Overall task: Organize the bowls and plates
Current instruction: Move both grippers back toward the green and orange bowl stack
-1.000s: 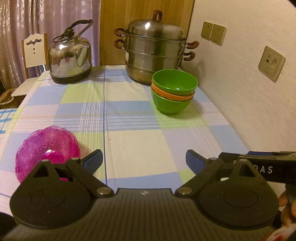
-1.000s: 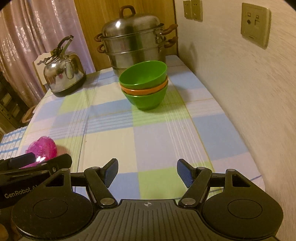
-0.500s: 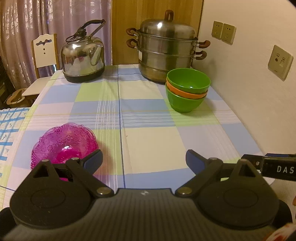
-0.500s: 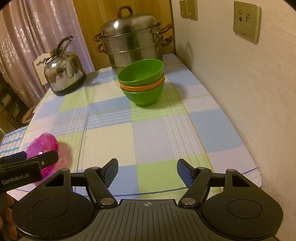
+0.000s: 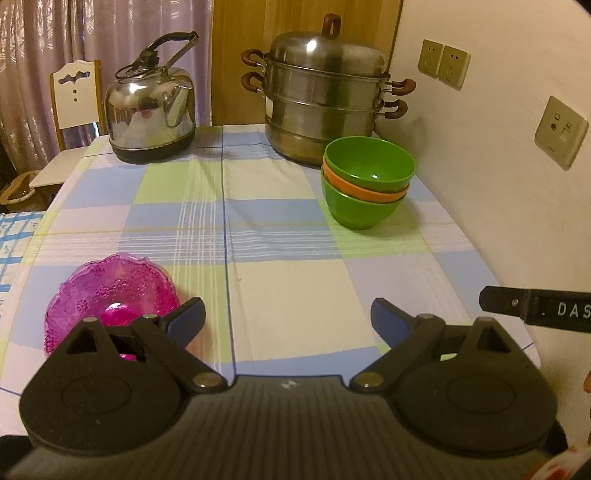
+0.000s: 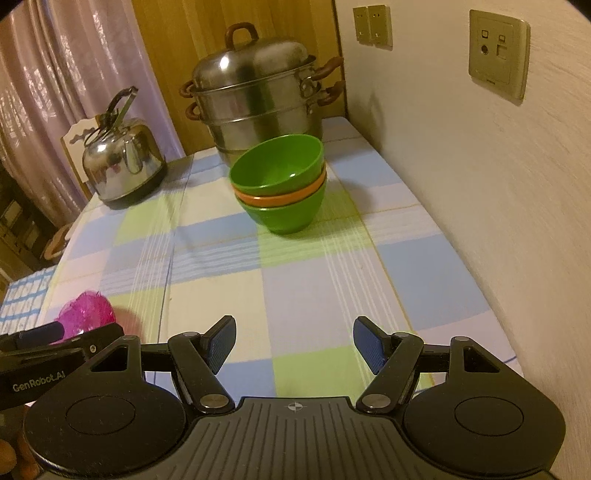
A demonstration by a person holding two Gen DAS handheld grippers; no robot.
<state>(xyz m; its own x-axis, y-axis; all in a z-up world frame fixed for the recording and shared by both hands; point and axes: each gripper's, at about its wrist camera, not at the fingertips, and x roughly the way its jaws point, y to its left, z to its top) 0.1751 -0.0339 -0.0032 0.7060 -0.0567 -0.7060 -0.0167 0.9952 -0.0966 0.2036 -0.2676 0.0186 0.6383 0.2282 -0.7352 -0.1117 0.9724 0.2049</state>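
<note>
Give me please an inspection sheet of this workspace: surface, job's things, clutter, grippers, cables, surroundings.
Surface: checked tablecloth over the table.
Job's things: three nested bowls, green, orange, green, upright near the wall; pink glass dish alone at the near left.
Clutter: kettle and stacked steamer pot at the far end.
Grippers: left gripper open, empty; right gripper open, empty.
Cables: nothing seen.
Surroundings: wall sockets, curtain, chair.

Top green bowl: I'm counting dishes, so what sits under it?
Under the top green bowl an orange bowl nests in another green bowl. Only the orange rim shows.
</note>
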